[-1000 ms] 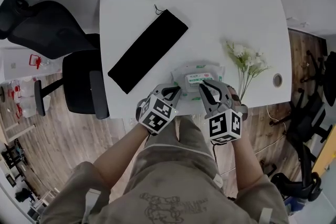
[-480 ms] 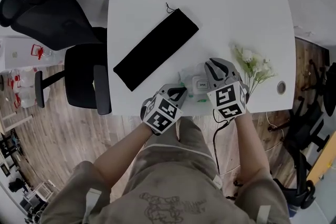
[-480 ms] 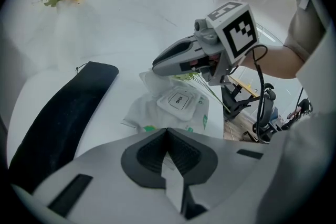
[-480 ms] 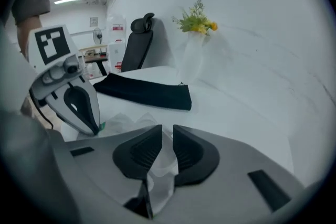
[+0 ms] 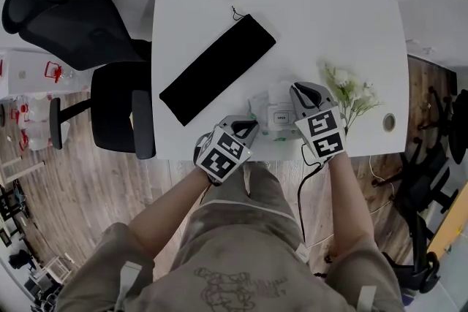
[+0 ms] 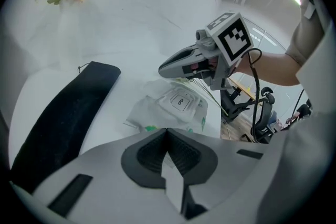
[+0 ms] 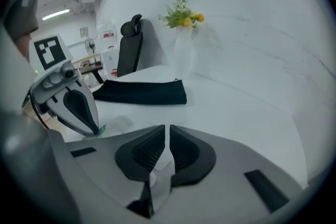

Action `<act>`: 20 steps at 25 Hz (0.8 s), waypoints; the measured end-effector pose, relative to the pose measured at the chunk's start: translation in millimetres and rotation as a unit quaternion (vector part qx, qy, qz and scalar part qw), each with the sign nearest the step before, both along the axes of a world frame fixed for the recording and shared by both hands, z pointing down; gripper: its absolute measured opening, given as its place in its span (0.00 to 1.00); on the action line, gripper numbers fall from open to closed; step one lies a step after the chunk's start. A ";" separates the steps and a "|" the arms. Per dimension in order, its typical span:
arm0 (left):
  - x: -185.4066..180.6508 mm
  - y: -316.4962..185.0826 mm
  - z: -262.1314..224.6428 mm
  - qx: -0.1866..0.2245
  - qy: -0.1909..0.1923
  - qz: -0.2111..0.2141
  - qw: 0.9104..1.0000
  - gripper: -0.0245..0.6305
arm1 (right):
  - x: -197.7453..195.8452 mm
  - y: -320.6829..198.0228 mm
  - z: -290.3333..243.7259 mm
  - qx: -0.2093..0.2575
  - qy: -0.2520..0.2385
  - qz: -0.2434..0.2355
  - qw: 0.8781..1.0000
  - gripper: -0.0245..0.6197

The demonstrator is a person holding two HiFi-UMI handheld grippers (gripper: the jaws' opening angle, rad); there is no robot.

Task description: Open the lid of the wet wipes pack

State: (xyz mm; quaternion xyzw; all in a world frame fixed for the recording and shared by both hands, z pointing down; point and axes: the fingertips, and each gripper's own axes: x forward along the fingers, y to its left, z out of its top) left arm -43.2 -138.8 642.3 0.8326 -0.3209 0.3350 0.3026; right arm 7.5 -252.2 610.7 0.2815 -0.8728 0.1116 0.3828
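Now right jaws closer, pack (image 5: 274, 113) between

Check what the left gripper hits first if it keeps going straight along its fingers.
The wet wipes pack. The left gripper points down at the pack's near edge, just beyond its closed fingers. It may be touching; depth is unclear. The white table lies under the pack.

Grey left gripper (image 5: 247, 127), right gripper (image 5: 300, 92); marker cubes (image 5: 221, 155); black cable (image 5: 301, 186); beige shirt (image 5: 234, 259).
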 end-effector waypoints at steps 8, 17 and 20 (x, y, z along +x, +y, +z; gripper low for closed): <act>-8.9 -18.3 -66.2 0.061 0.006 -0.012 0.998 0.06 | 15.2 10.1 -101.8 0.046 -0.102 0.037 0.993 0.10; 2.8 -32.2 -154.8 0.162 -0.002 0.013 0.987 0.06 | 31.1 40.1 -210.6 0.128 -0.157 0.043 0.978 0.10; 3.9 -34.0 -180.1 0.192 -0.003 0.010 0.981 0.06 | 36.5 49.5 -240.0 0.151 -0.168 0.042 0.973 0.10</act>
